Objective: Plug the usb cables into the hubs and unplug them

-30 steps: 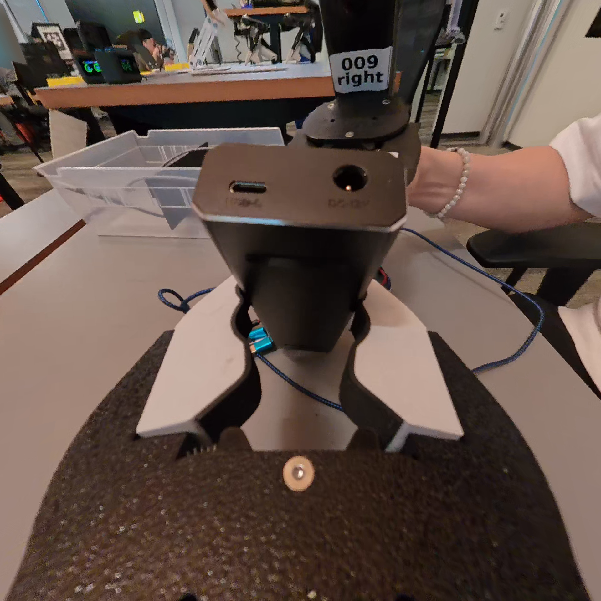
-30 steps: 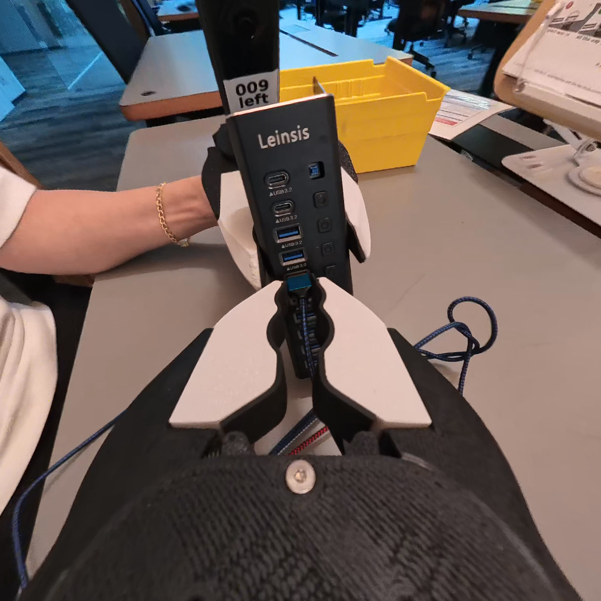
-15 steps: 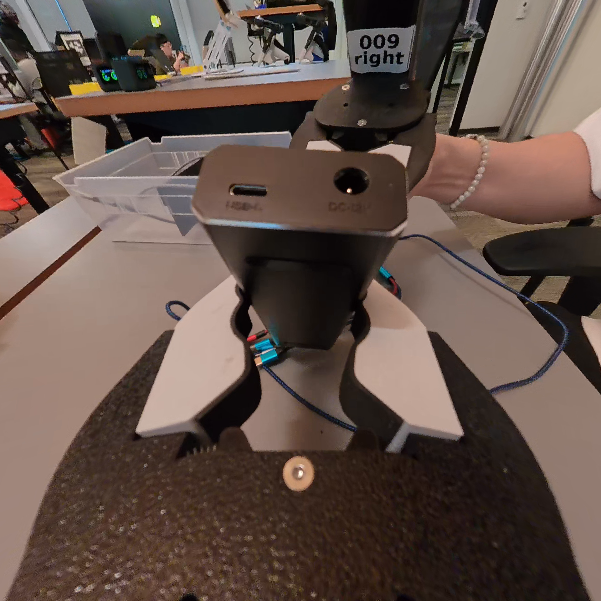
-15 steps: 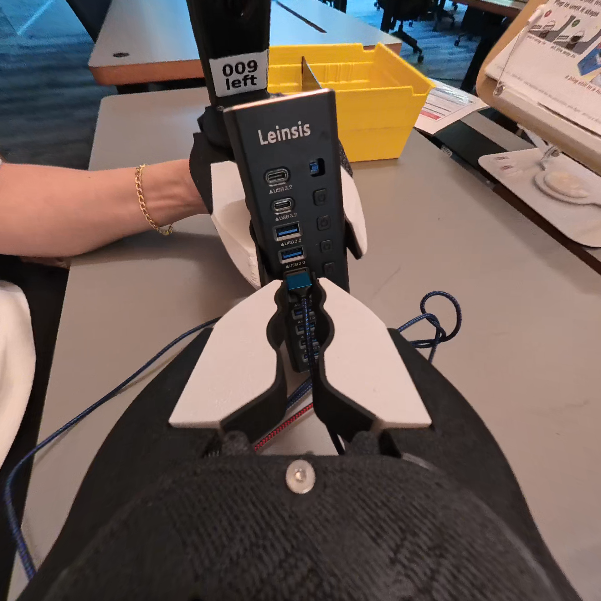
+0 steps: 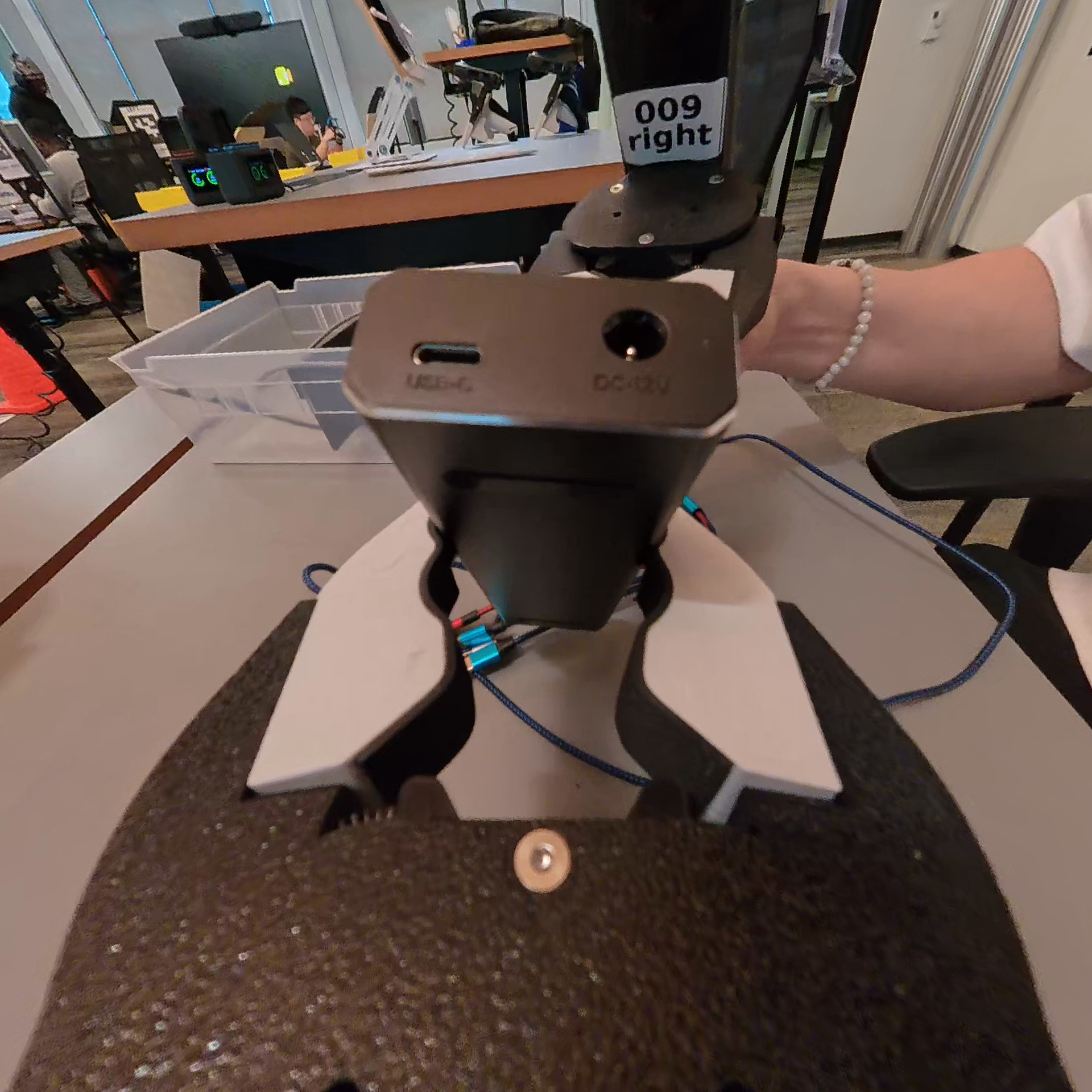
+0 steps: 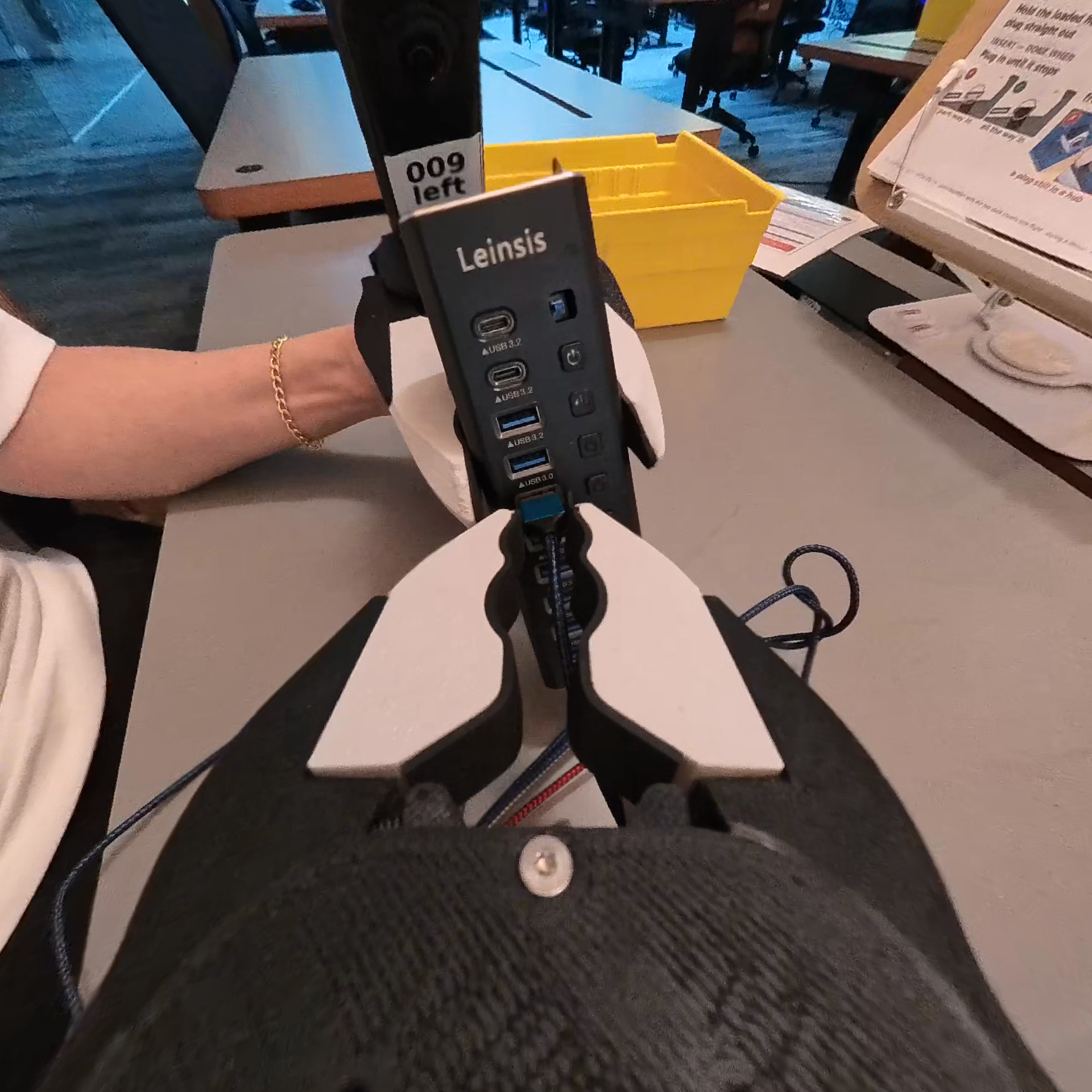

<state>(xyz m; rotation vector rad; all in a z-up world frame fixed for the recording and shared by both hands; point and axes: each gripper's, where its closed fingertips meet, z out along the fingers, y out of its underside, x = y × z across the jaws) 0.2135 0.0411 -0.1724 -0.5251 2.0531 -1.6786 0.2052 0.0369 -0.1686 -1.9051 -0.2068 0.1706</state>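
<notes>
My left gripper (image 5: 543, 561) is shut on a black USB hub (image 5: 540, 378) and holds it upright above the grey table (image 5: 177, 591), its end face toward the camera. In the right wrist view the hub's port side (image 6: 520, 366) faces me, with the left gripper's white fingers (image 6: 641, 384) clamped on its sides. My right gripper (image 6: 545, 517) is shut on a blue USB plug (image 6: 540, 507) at a USB-A port in the row. How deep it sits I cannot tell. Its blue braided cable (image 6: 558, 591) runs back between my fingers. More blue plugs (image 5: 481, 647) show beneath the hub.
A clear plastic bin (image 5: 236, 366) stands at the back left in the left wrist view. A yellow bin (image 6: 656, 224) sits behind the hub, and an instruction sheet on a stand (image 6: 1004, 148) at the right. A cable loop (image 6: 821, 597) lies on the table. A chair armrest (image 5: 975, 449) is at the table's right. My left and right fingertips are right by each other.
Both grippers have drifted a little together with the hub. The blue plug stays at the same port and both grips are unchanged.
</notes>
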